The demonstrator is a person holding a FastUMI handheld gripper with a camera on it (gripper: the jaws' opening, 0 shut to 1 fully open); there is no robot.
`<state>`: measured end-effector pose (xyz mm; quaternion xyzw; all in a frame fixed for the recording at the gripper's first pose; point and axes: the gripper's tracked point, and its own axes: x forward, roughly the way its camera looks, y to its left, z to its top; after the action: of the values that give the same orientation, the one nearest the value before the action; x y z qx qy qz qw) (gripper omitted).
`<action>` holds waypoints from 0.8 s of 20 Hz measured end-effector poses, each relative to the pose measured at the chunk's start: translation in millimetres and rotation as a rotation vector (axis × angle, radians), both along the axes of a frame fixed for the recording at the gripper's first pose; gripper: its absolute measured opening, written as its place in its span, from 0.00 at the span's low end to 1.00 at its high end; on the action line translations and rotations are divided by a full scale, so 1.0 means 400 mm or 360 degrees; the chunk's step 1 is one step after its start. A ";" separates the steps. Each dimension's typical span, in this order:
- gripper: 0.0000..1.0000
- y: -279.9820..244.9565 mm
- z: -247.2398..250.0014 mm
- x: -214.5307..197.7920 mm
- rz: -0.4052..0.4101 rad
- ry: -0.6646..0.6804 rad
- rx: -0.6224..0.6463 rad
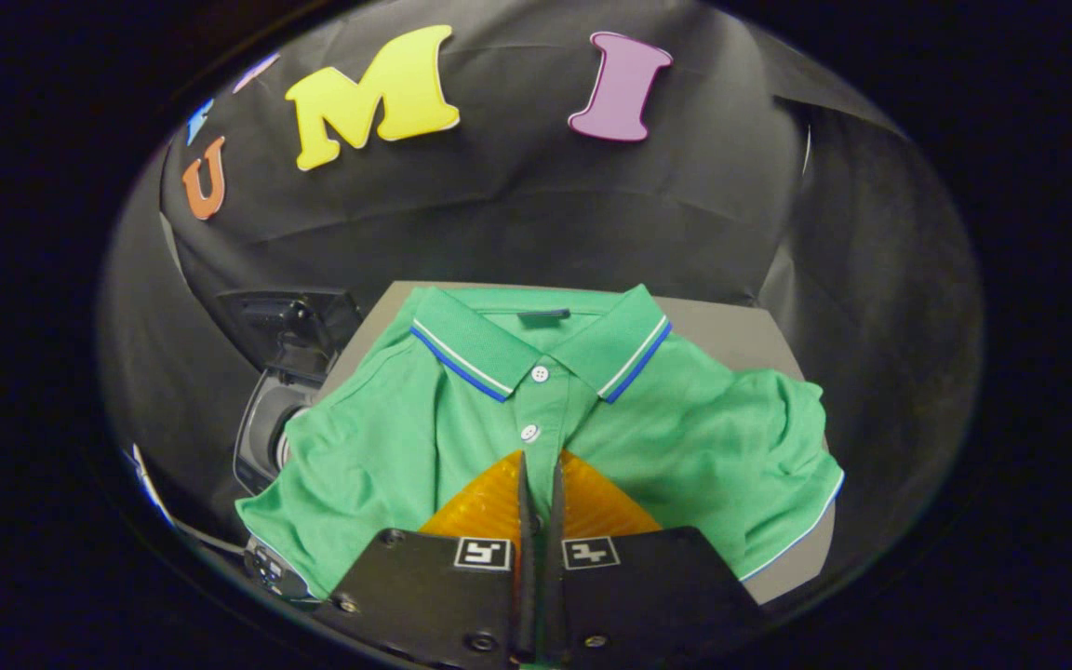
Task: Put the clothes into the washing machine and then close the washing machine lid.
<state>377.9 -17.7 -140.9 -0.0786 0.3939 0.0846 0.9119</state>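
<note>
My tongs (541, 465) sit nearly closed with only a slit between them, low over the green shirt (545, 419) spread on the table (731, 326) just ahead, so I risk pinching too little cloth and dropping it short of the washer (280, 409).

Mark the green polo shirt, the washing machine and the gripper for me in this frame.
green polo shirt (685, 419): gripper view, on the chest panel beside the placket.
washing machine (266, 433): gripper view, on the dark rim of its opening, beside the shirt.
gripper (542, 465): gripper view, midway between the fingertips, nearly closed over the shirt.
</note>
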 end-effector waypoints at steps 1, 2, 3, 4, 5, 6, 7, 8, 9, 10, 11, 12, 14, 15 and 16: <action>0.06 0.005 -0.003 0.008 -0.0009 0.0006 0.0011; 0.06 0.011 0.000 0.009 -0.0021 0.0005 0.0028; 0.05 0.013 0.001 0.010 -0.0033 -0.0002 0.0034; 0.05 0.007 -0.002 0.011 -0.0066 -0.0020 0.0048; 0.05 0.011 -0.003 0.007 -0.0116 -0.0034 0.0076; 0.05 0.018 -0.003 0.006 -0.0161 -0.0029 0.0116; 0.05 0.026 0.002 0.002 -0.0169 -0.0017 0.0154; 0.05 0.030 0.017 -0.002 -0.0165 -0.0029 0.0184; 0.05 0.031 0.036 -0.008 -0.0172 -0.0065 0.0195; 0.05 0.037 0.065 -0.008 -0.0164 -0.0106 0.0206; 0.05 0.055 0.094 -0.011 -0.0148 -0.0130 0.0230; 0.05 0.073 0.127 -0.011 -0.0145 -0.0154 0.0264; 0.05 0.125 0.191 -0.007 -0.0107 -0.0205 0.0317; 0.05 0.146 0.211 -0.012 -0.0075 -0.0241 0.0312; 0.05 0.167 0.230 -0.014 -0.0041 -0.0269 0.0289</action>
<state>372.4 49.2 -48.7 0.0024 0.3074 0.1013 0.9462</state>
